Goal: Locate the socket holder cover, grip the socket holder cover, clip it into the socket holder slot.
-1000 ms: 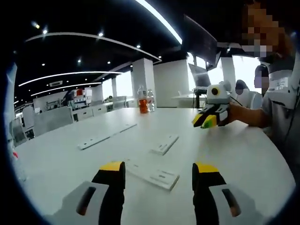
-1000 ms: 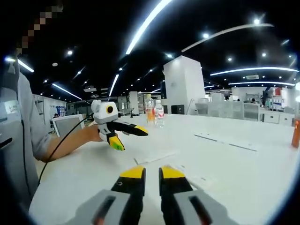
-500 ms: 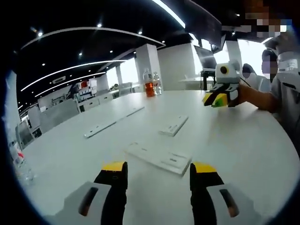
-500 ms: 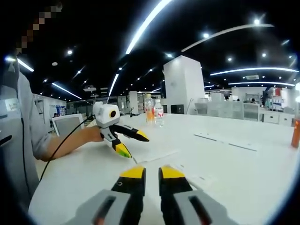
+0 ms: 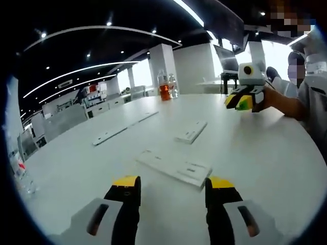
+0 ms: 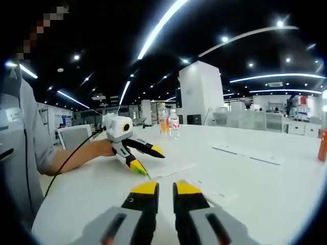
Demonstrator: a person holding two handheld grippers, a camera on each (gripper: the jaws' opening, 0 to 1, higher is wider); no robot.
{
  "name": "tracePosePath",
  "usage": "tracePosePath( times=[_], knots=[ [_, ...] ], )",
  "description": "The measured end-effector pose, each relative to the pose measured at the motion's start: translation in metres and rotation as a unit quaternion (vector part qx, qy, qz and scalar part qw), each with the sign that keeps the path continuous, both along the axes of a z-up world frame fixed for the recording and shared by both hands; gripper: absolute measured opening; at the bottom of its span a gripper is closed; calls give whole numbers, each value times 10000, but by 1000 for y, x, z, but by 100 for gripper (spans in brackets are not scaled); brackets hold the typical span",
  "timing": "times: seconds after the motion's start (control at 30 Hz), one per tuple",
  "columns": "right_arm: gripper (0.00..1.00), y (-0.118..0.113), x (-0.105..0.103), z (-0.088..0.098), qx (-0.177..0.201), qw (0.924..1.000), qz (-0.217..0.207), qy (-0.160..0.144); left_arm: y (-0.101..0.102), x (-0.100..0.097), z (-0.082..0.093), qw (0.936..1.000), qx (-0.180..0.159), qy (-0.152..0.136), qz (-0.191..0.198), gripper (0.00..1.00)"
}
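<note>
Two flat white plastic parts lie on the white table. The nearer, longer part (image 5: 176, 167) has a small slot and sits just beyond my left gripper (image 5: 172, 184), which is open and empty. A shorter white part (image 5: 191, 132) lies farther back. In the right gripper view the left gripper (image 6: 148, 159) hovers open, tilted down over a white part (image 6: 172, 167). My right gripper (image 6: 165, 188) is shut with nothing between its jaws. It also appears far right, as the right gripper (image 5: 244, 101) held in a hand. I cannot tell which part is the cover.
Two long white strips (image 5: 110, 135) lie to the left on the round table (image 5: 265, 153). Bottles (image 5: 164, 89) stand at its far side, and an orange bottle (image 6: 322, 145) stands at the right. The person's sleeve (image 6: 20, 148) is close on the left.
The left gripper has dipped lower and come closer to the nearer white part, staying open. The right gripper has stayed still and shut.
</note>
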State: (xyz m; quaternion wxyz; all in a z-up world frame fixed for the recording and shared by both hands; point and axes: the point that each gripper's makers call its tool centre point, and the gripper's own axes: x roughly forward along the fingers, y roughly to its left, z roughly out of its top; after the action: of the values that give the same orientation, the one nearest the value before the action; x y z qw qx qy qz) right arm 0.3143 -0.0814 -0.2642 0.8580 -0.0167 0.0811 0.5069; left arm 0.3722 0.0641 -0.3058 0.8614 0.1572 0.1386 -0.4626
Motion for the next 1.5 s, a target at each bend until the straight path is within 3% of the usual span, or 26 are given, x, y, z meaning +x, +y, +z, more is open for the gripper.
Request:
tracePosePath(
  times=[1.5],
  knots=[
    [12, 2, -2, 1, 24, 10000, 58, -15, 1, 11, -1, 9996, -71, -3, 257, 44]
  ],
)
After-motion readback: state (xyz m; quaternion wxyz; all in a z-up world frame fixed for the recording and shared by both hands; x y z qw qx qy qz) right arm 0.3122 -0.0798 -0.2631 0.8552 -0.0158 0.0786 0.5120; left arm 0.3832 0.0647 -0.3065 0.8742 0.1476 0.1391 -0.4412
